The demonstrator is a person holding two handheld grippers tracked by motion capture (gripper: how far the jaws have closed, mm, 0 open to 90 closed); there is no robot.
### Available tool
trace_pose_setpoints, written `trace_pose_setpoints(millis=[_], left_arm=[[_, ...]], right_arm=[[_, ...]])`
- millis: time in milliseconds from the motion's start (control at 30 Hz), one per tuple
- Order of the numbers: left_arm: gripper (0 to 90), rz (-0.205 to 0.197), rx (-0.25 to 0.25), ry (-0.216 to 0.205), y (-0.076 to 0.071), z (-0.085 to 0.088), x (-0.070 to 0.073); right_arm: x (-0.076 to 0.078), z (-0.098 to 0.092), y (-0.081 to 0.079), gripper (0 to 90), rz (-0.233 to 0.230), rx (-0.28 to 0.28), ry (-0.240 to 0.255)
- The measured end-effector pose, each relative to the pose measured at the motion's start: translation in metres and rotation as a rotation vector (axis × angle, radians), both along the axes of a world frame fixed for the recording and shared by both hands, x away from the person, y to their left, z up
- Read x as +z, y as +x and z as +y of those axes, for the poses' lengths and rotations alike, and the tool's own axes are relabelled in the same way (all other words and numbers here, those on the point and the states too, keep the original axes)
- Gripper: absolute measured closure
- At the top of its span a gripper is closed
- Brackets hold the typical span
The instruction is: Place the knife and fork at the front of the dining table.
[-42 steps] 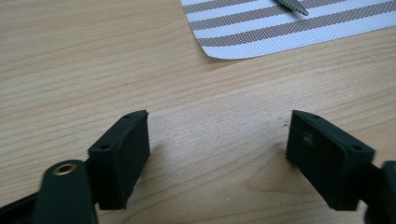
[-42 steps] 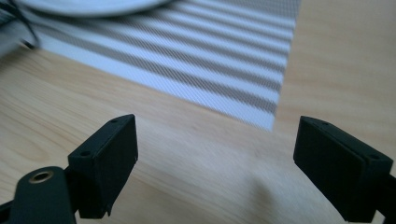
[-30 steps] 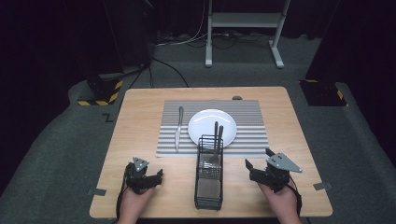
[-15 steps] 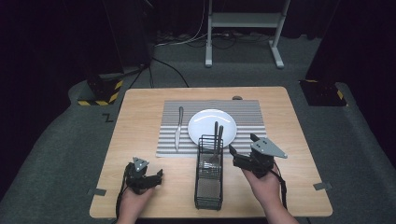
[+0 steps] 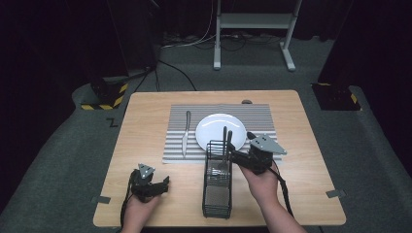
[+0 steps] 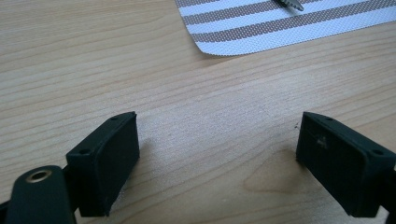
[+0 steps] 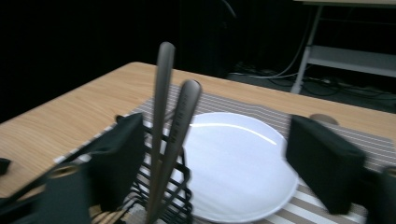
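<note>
A black wire caddy (image 5: 217,194) stands on the wooden table (image 5: 145,111) with two dark utensil handles (image 5: 226,138) sticking up from its far end. My right gripper (image 5: 236,156) hovers at that end, pointing left at the handles. In the right gripper view the handles (image 7: 163,93) stand between the jaws, close to the left one, with a wide gap to the right one. Its jaws have just been closing and are still open (image 7: 217,140). My left gripper (image 5: 165,183) rests open on bare wood (image 6: 217,140).
A white plate (image 5: 214,127) lies on a striped placemat (image 5: 262,116), with a knife (image 5: 186,133) at its left. The placemat's corner (image 6: 280,28) lies ahead of the left gripper. Bare wood lies on both sides of the caddy. A metal stand (image 5: 252,22) is beyond the table.
My right gripper has moved left and up from the table's right side to the caddy's far end, and its jaws have narrowed. The left gripper has stayed put.
</note>
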State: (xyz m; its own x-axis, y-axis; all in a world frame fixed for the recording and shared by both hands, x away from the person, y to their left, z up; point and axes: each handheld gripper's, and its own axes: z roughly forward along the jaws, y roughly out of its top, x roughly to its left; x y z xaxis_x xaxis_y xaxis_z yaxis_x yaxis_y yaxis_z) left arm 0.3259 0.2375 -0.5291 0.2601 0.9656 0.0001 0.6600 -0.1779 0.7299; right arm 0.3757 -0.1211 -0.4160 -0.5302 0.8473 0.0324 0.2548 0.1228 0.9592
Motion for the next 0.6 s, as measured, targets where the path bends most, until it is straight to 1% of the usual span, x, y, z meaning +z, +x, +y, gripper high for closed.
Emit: trace_pose_setpoints(millis=[67, 133, 233, 400, 600], left_arm=[[13.5, 0.0, 0.0, 0.0, 0.0, 0.0, 0.0], [13.4, 0.0, 0.0, 0.0, 0.0, 0.0, 0.0], [13.4, 0.0, 0.0, 0.0, 0.0, 0.0, 0.0], [14.1, -0.005, 0.002, -0.002, 0.0, -0.001, 0.0], [14.1, -0.005, 0.003, -0.002, 0.0, -0.001, 0.0]], right_arm=[[0.001, 0.003, 0.0, 50.0, -0.019, 0.003, 0.018], [0.001, 0.006, 0.001, 56.4, -0.017, 0.009, 0.026], [0.001, 0.012, 0.005, 62.4, 0.0, 0.019, 0.028], [-0.002, 0.018, 0.008, 71.7, 0.008, 0.007, 0.021], [-0.003, 0.019, 0.012, 75.8, 0.016, 0.026, 0.043]])
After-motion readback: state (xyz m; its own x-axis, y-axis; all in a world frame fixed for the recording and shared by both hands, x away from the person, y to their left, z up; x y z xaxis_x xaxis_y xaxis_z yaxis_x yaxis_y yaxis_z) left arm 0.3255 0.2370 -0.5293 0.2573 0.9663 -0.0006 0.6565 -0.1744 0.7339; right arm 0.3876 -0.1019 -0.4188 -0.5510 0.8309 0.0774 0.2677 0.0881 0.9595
